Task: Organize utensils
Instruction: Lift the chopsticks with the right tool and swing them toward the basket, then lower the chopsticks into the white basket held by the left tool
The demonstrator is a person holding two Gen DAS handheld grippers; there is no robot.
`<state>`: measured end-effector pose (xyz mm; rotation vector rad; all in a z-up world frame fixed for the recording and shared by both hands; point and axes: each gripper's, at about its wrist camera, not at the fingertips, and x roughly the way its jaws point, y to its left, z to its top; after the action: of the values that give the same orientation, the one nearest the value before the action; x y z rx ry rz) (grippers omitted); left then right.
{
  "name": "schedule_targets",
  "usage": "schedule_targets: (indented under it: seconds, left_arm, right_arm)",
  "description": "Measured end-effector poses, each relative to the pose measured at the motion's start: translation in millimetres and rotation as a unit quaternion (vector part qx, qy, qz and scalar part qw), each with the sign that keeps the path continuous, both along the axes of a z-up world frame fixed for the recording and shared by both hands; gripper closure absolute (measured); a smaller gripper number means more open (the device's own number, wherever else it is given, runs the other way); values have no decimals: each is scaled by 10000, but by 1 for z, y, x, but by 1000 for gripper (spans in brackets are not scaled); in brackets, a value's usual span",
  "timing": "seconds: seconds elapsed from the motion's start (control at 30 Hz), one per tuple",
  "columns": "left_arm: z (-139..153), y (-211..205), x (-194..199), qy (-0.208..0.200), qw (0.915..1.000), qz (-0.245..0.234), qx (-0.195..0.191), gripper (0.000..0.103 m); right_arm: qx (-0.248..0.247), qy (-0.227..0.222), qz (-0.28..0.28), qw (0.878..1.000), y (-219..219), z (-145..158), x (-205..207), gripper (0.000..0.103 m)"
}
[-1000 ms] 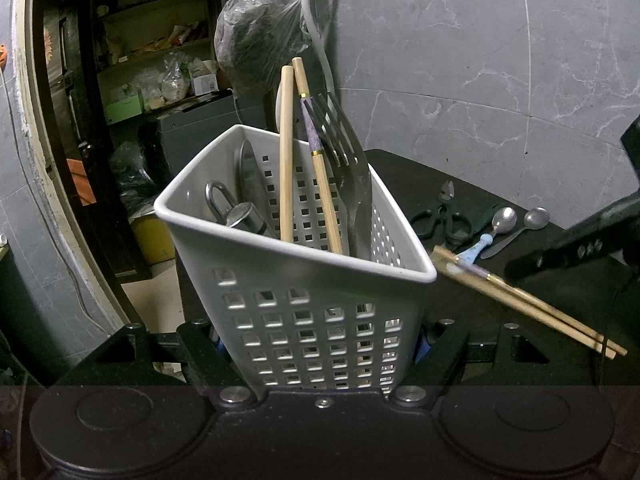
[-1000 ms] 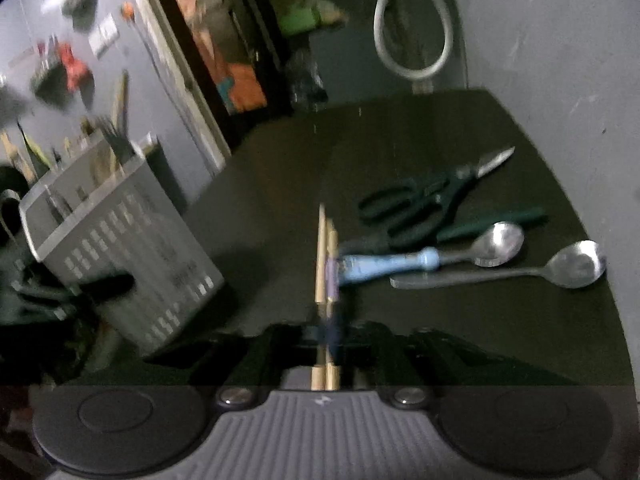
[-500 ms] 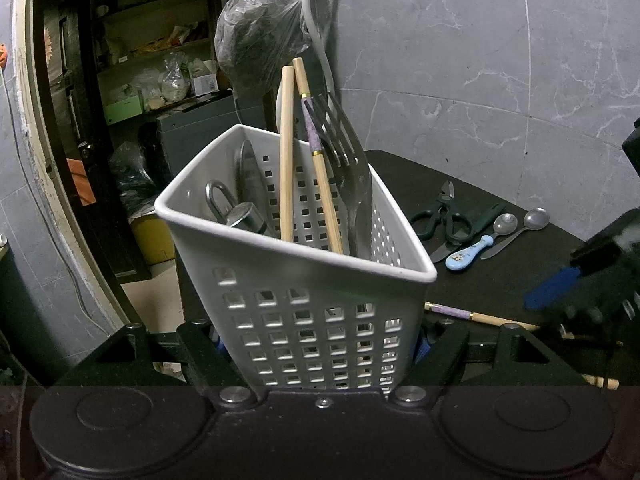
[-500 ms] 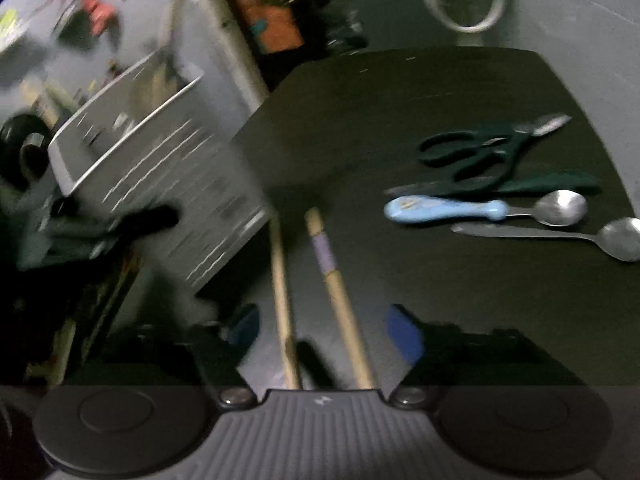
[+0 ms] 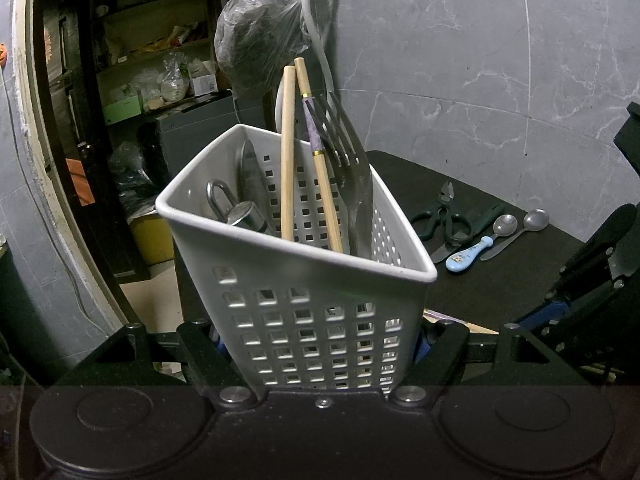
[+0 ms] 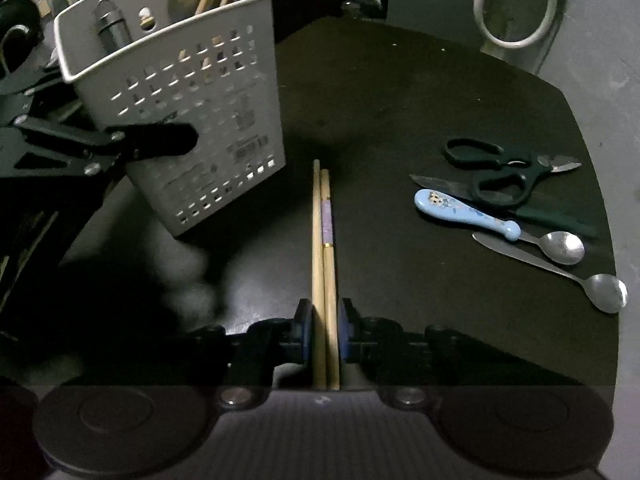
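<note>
Dropped on the tabletop half a second ago, now side by side between the closing right gripper (image 6: 321,334) fingers: two wooden chopsticks (image 6: 325,248), scissors (image 6: 500,170) and spoons far right of them; left gripper (image 5: 318,354) clamped on the white perforated utensil basket (image 5: 304,304), tilted.

Both views are dim, and fisheye bending curves the wall lines and blackens the corners. The left wrist view is sharp, with light falling evenly on the white basket (image 5: 304,280). The right wrist view is darker: heavy shadow covers the lower left of the worktop (image 6: 400,120), and the spoons (image 6: 568,246) glint faintly.
</note>
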<state>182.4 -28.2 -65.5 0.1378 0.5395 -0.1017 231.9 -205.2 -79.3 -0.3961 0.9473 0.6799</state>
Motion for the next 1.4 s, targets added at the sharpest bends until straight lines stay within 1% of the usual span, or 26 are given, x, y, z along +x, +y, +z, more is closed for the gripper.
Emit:
schedule_targets:
  seconds: [0.17,0.23,0.33,0.5,0.6,0.63,0.77,0.8,0.87,0.97,1.03,1.13,1.23,1.27,1.4]
  left_arm:
    - [0,-2,2,-16,10000,3,-36,25]
    - [-1,-2,2,-24,10000,5,-43,25]
    - [-1,-2,2,-30,10000,-7,-58,25]
    - [-1,-3,3,-35,10000,-7,-73,25]
    - [-2,-4,3,-40,10000,-7,-86,25]
    - [-2,-4,3,-40,10000,-7,-81,25]
    - [-2,-2,2,-41,10000,-11,-76,25]
    - [-2,-2,2,-38,10000,-12,-79,25]
    - [-2,-2,2,-38,10000,-10,-77,25]
    - [-2,-2,2,-40,10000,-10,-83,25]
    - [-2,-3,3,-41,10000,-16,-76,25]
    - [-2,-2,3,-39,10000,-13,-76,25]
    - [-2,-2,3,-41,10000,-12,-80,25]
    - [-2,-2,2,-42,10000,-13,-80,25]
    - [-2,-2,3,-41,10000,-28,-80,25]
  right_arm:
    - [-86,157,184,9997,-7,2,2,89]
    - [-60,200,138,9997,-10,1,4,89]
    - [118,360,-107,9992,-15,2,12,89]
    - [427,450,-669,9958,-28,3,26,89]
    - [491,398,-807,9947,-32,6,33,89]
    - [418,407,-796,9951,-31,3,34,89]
    - [131,150,-664,9976,-22,1,29,89]
    - [140,127,-636,9978,-20,0,28,89]
    - [361,172,-674,9969,-23,3,28,89]
    - [686,120,-759,9947,-29,13,28,89]
    - [826,146,-825,9931,-33,16,32,89]
    - [1198,161,-945,9882,-42,23,35,89]
    - [1845,89,-1084,9768,-54,35,36,89]
    - [2073,9,-1107,9720,-58,40,37,89]
    - [2695,-387,-964,9574,-63,66,35,89]
